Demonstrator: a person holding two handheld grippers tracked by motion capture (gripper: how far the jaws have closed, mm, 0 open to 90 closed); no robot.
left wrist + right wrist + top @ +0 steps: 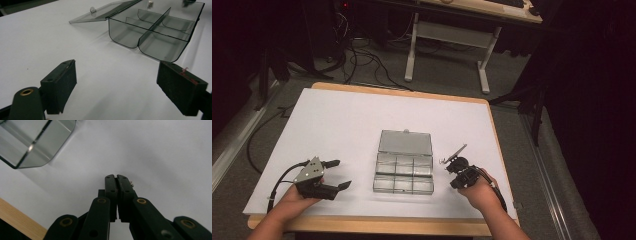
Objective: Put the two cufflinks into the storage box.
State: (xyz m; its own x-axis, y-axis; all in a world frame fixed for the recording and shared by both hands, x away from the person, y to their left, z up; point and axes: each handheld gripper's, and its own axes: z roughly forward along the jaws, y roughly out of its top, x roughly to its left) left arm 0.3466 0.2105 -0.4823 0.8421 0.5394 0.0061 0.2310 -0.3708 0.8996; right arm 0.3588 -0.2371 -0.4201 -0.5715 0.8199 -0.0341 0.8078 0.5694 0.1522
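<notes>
No readable text, labels, brands or numbers on box, claws or table.

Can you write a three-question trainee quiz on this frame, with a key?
1. True or false: the lid of the clear compartment box lies open on the white table cover.
2. Which gripper has its jaws wide apart: A) left gripper, B) right gripper?
3. How many rows of compartments does the box have in the high view?

Key:
1. True; the lid is folded back flat, away from the person.
2. A; the right gripper's jaws are pressed together, and nothing can be seen between them.
3. Two rows, three compartments each, all looking empty.
</notes>
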